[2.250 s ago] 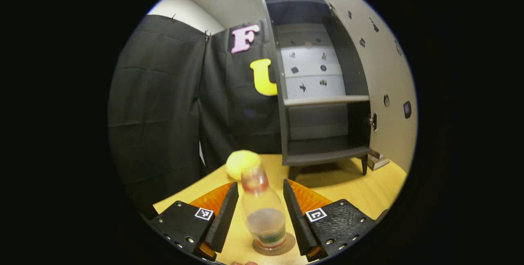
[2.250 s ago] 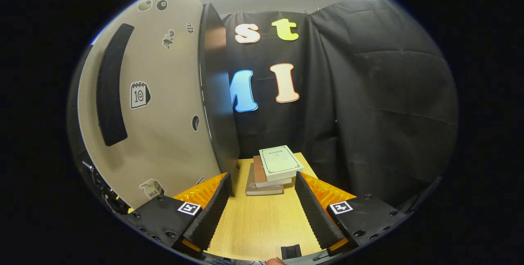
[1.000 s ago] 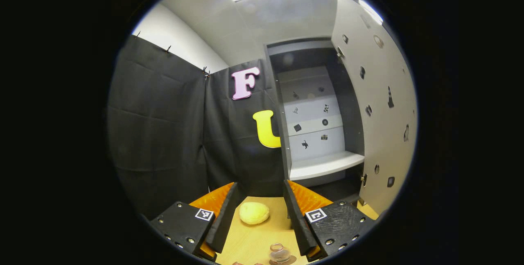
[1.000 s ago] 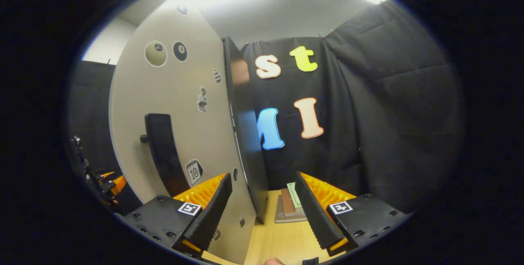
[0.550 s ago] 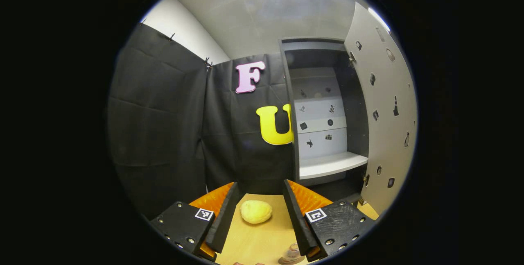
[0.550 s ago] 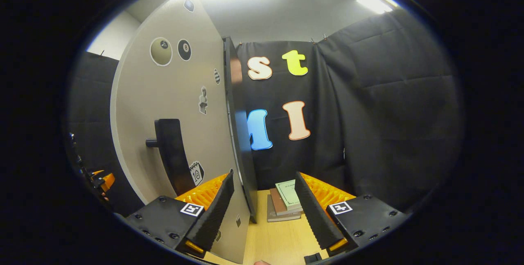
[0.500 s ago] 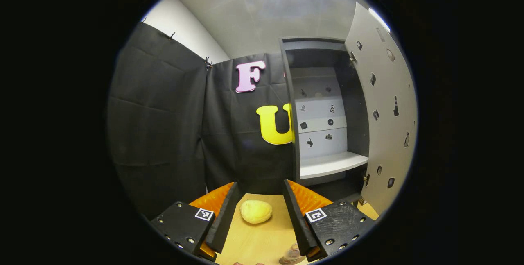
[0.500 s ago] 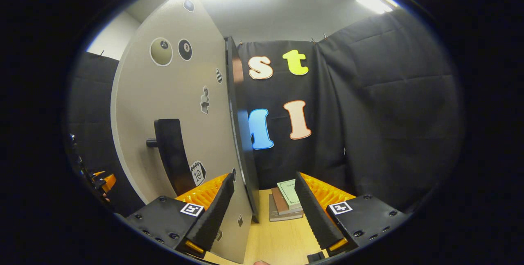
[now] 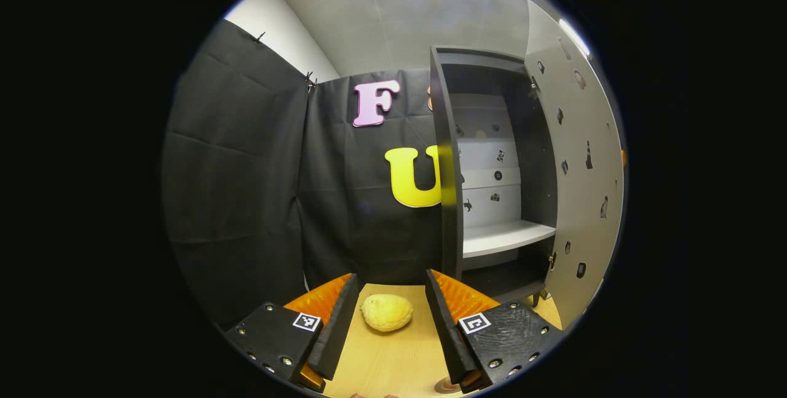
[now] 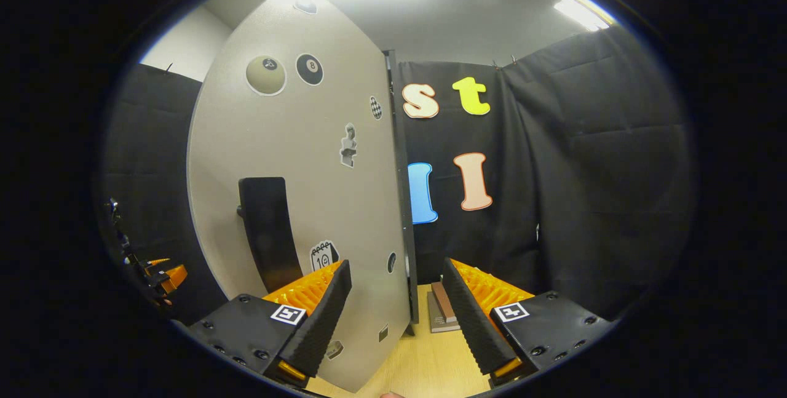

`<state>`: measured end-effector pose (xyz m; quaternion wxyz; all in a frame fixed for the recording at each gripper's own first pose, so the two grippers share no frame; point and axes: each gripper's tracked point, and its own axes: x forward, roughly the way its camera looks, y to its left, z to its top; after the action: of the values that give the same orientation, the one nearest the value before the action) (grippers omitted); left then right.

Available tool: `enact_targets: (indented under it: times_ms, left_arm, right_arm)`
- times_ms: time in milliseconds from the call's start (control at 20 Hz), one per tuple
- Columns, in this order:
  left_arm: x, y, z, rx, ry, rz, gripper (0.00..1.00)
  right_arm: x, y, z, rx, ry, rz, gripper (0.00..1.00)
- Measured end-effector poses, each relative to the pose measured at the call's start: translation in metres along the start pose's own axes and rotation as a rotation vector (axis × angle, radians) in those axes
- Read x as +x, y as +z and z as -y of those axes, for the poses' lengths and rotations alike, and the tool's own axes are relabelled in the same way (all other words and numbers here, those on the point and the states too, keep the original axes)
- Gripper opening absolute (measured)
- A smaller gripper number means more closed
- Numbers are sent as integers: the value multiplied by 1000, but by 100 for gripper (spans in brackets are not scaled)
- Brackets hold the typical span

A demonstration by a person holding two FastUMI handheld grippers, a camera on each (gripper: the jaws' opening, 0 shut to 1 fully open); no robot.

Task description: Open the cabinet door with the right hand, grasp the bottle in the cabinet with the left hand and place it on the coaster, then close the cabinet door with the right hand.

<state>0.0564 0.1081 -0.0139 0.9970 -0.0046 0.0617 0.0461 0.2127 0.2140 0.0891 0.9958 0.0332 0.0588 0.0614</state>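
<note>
Grey cabinet door at your right gripper's 11 o'clock, ready to push shut; both grippers' jaws spread, empty.

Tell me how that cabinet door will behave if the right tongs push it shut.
The cabinet door looks like a rigid flat panel, so it should swing rather than flex. It is tall and hinged at one edge, so a light push probably suffices. The right tongs are open, straddling its edge.
</note>
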Motion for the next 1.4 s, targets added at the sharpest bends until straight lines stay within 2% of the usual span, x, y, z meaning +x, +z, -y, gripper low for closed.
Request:
enact_targets:
  times_ms: [400, 650, 1000, 1250, 1300, 1350, 1400]
  left_arm:
    - [6, -2, -53, 0, 16, 15, 64]
    - [2, -7, -81, 4, 43, 6, 64]
    - [-17, -12, -111, 20, 90, -10, 64]
    - [-33, -13, -118, -4, 102, -12, 64]
    - [-36, -11, -117, -5, 100, -13, 64]
    - [-38, -9, -113, -4, 98, -10, 64]
    - [-39, -5, -109, -2, 93, -3, 64]
  right_arm:
    - [20, 0, -56, -51, 37, 5, 96]
    - [49, -4, -93, -16, 114, -4, 95]
    - [101, -11, -169, 4, 223, -1, 96]
    - [115, -11, -190, -25, 207, 14, 96]
    - [113, -12, -191, -20, 202, 9, 89]
    - [110, -11, -189, -10, 196, 10, 96]
    - [108, -8, -187, 1, 194, 17, 96]
